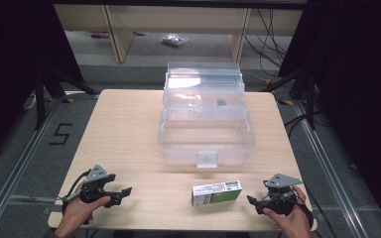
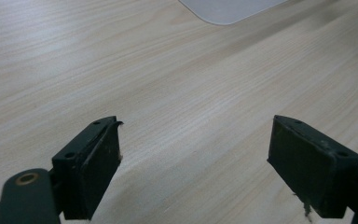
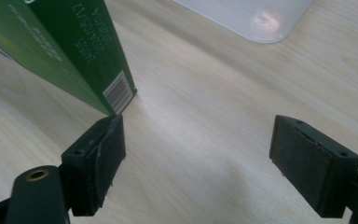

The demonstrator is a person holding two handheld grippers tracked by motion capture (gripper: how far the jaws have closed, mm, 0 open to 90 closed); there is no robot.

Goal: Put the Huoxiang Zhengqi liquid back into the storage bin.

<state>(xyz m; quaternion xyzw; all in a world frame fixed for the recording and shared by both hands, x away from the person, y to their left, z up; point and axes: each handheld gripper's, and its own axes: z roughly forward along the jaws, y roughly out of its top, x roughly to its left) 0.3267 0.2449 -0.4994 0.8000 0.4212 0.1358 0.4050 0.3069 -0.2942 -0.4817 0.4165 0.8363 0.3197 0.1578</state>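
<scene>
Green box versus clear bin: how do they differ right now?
The green box is opaque, printed and closed; the clear bin is see-through with its lid swung open. The green box is far smaller and lies near the table's front edge; the clear bin stands farther back. Both rest on the table, untouched.

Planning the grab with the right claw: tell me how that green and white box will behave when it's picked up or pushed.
The green and white box looks like thin cardboard, so it is probably light and may dent under a hard squeeze. It lies flat on the table, so it should slide rather than roll or tip. Its printed faces look smooth, perhaps slightly slippery.
</scene>
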